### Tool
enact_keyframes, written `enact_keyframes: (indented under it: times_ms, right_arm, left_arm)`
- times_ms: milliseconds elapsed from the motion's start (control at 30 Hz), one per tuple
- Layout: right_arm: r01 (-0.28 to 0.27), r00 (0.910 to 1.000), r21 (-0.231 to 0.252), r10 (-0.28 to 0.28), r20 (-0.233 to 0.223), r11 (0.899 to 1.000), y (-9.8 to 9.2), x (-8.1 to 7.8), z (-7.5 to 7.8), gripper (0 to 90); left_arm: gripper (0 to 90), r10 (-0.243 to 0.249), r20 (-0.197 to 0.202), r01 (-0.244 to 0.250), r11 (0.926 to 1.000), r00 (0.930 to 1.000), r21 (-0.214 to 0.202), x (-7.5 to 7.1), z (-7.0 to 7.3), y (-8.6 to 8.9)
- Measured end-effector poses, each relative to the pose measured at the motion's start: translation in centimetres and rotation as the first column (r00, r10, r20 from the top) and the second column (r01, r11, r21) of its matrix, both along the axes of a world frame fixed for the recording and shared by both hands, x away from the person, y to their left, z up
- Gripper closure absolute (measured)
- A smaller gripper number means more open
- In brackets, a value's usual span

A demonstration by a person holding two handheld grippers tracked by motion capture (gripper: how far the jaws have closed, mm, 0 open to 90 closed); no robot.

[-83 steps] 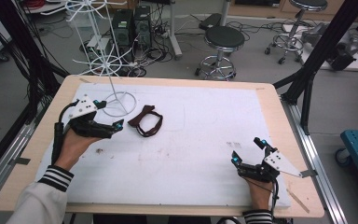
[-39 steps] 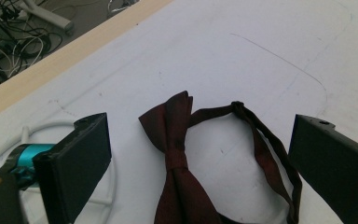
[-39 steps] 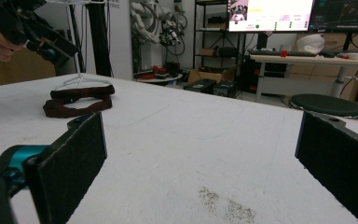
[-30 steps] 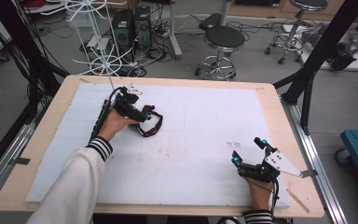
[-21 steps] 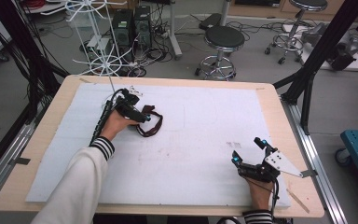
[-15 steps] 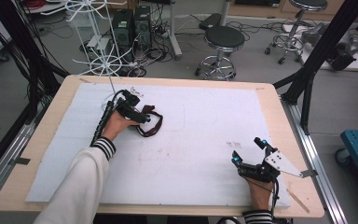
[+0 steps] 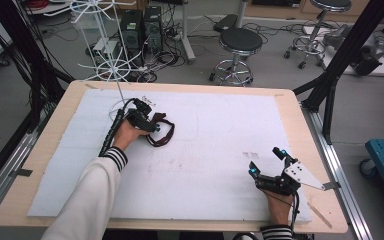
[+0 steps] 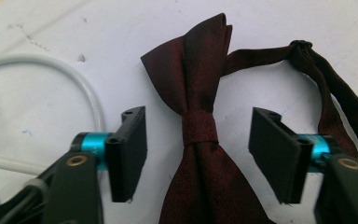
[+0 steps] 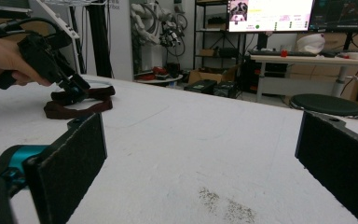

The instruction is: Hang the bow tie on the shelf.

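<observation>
Left gripper [image 8: 197,154] sits low over the dark red bow tie [image 8: 200,135], jaws spread wide, one on each side of the centre knot, neither pad touching the fabric. Knot is midway between the jaws; one wing fans out beyond the tips, the other runs back under the gripper body. The strap [image 8: 335,93] loops off past the right-hand jaw. A white wire ring [image 8: 51,63] lies on the white sheet [image 8: 98,28] just outside the left-hand jaw. Right gripper [image 7: 269,162] rests near the table's [image 7: 300,107] front right edge, jaws fully apart, nothing between them but bare sheet, well apart from the tie.
</observation>
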State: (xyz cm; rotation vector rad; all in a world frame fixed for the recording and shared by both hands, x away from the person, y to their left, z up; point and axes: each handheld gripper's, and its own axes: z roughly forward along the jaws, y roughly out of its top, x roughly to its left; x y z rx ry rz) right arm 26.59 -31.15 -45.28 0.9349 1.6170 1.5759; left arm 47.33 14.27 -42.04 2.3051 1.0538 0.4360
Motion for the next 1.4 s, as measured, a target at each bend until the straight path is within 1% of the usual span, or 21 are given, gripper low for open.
enact_keyframes:
  times_ms: [167, 200, 233, 267, 333, 433, 500, 567, 600, 633, 667, 833, 867, 900, 967, 1067, 1167, 1200, 1300, 1333, 1400]
  right_arm:
    - [0.001, 1.0000, 0.000, -0.001, 0.001, 1.000, 0.0, 0.0, 0.0, 1.3]
    - [0.000, 1.0000, 0.002, 0.000, -0.001, 1.000, 0.0, 0.0, 0.0, 1.2]
    - [0.000, 1.0000, 0.000, 0.000, 0.002, 1.000, 0.0, 0.0, 0.0, 1.2]
    - [-0.001, 1.0000, 0.002, 0.001, 0.001, 1.000, 0.0, 0.0, 0.0, 1.3]
    - [0.000, 1.0000, 0.001, 0.000, 0.000, 1.000, 0.0, 0.0, 0.0, 1.2]
    - [-0.001, 1.0000, 0.001, 0.001, 0.001, 1.000, 0.0, 0.0, 0.0, 1.2]
    - [0.000, 1.0000, -0.001, 0.000, 0.002, 1.000, 0.0, 0.0, 0.0, 1.2]
    - [0.001, 1.0000, -0.001, -0.001, 0.002, 1.000, 0.0, 0.0, 0.0, 1.2]
    - [0.000, 1.0000, 0.001, 0.000, 0.000, 1.000, 0.0, 0.0, 0.0, 1.2]
    - [0.000, 1.0000, 0.000, 0.000, -0.003, 1.000, 0.0, 0.0, 0.0, 1.2]
    - [0.000, 1.0000, 0.000, 0.000, -0.003, 1.000, 0.0, 0.0, 0.0, 1.2]
    - [0.000, 1.0000, -0.001, 0.000, -0.001, 1.000, 0.0, 0.0, 0.0, 1.2]
    - [0.000, 1.0000, 0.000, 0.000, -0.002, 1.000, 0.0, 0.0, 0.0, 1.2]
    - [0.000, 1.0000, -0.001, 0.000, -0.001, 1.000, 0.0, 0.0, 0.0, 1.2]
    - [0.001, 1.0000, -0.001, -0.001, -0.001, 1.000, 0.0, 0.0, 0.0, 1.2]
    - [0.000, 1.0000, -0.001, 0.000, -0.002, 1.000, 0.0, 0.0, 0.0, 1.2]
    - [0.000, 1.0000, -0.003, 0.000, 0.000, 1.000, 0.0, 0.0, 0.0, 1.2]
    - [0.001, 1.0000, -0.004, -0.001, 0.000, 1.000, 0.0, 0.0, 0.0, 1.2]
    - [0.000, 1.0000, -0.003, 0.000, -0.003, 1.000, 0.1, -0.1, 0.0, 1.2]
    - [-0.001, 1.0000, -0.004, 0.001, -0.003, 1.000, 0.1, -0.1, 0.0, 1.2]
    - [-0.001, 1.0000, -0.005, 0.001, -0.003, 1.000, 0.1, -0.1, 0.0, 1.2]
  left_arm:
    - [56.5, 0.004, -0.009, -0.004, 1.0000, 1.0000, 0.008, -0.1, -0.1, -0.2]
    - [63.0, -0.006, -0.010, 0.006, 0.9999, 0.9999, 0.012, -0.2, -0.1, -0.3]
    - [68.0, -0.010, -0.004, 0.010, 0.9996, 0.9999, 0.027, -0.3, -0.1, -0.4]
    - [71.1, -0.013, 0.002, 0.013, 0.9993, 0.9999, 0.034, -0.3, -0.1, -0.4]
    - [74.9, -0.014, -0.004, 0.014, 0.9995, 0.9999, 0.028, -0.4, 0.0, -0.5]
    - [76.3, -0.026, 0.001, 0.026, 0.9988, 0.9997, 0.042, -0.5, 0.1, -0.7]
    - [76.5, -0.028, 0.008, 0.028, 0.9989, 0.9996, 0.039, -0.6, 0.1, -0.7]
    - [76.6, -0.036, 0.006, 0.035, 0.9984, 0.9994, 0.045, -0.7, 0.2, -0.7]
    - [76.6, -0.029, 0.016, 0.028, 0.9987, 0.9995, 0.043, -0.8, 0.3, -0.8]
    - [76.7, -0.033, 0.018, 0.032, 0.9988, 0.9993, 0.036, -0.8, 0.4, -0.8]
    - [76.7, -0.038, 0.018, 0.038, 0.9985, 0.9991, 0.041, -0.9, 0.5, -0.8]
    - [76.8, -0.047, 0.042, 0.046, 0.9984, 0.9980, 0.032, -1.5, 1.0, -0.8]
    - [76.8, -0.044, 0.046, 0.043, 0.9987, 0.9980, 0.028, -1.6, 1.0, -0.8]
    - [76.8, -0.038, 0.052, 0.037, 0.9992, 0.9979, 0.015, -1.8, 1.0, -0.7]
    - [76.8, -0.036, 0.059, 0.036, 0.9993, 0.9976, 0.008, -2.1, 1.1, -0.4]
    - [76.8, -0.050, 0.080, 0.050, 0.9988, 0.9955, 0.002, -2.6, 1.3, 0.0]
    - [76.8, -0.051, 0.097, 0.054, 0.9983, 0.9939, -0.021, -3.2, 1.8, 0.3]
    - [76.8, -0.058, 0.100, 0.060, 0.9980, 0.9933, -0.019, -3.3, 2.0, 0.5]
    - [76.8, -0.055, 0.115, 0.060, 0.9974, 0.9919, -0.040, -3.8, 2.2, 0.8]
    - [76.8, -0.061, 0.118, 0.066, 0.9973, 0.9911, -0.033, -4.0, 2.3, 0.9]
    - [76.8, -0.056, 0.131, 0.062, 0.9970, 0.9898, -0.047, -4.5, 2.4, 1.1]
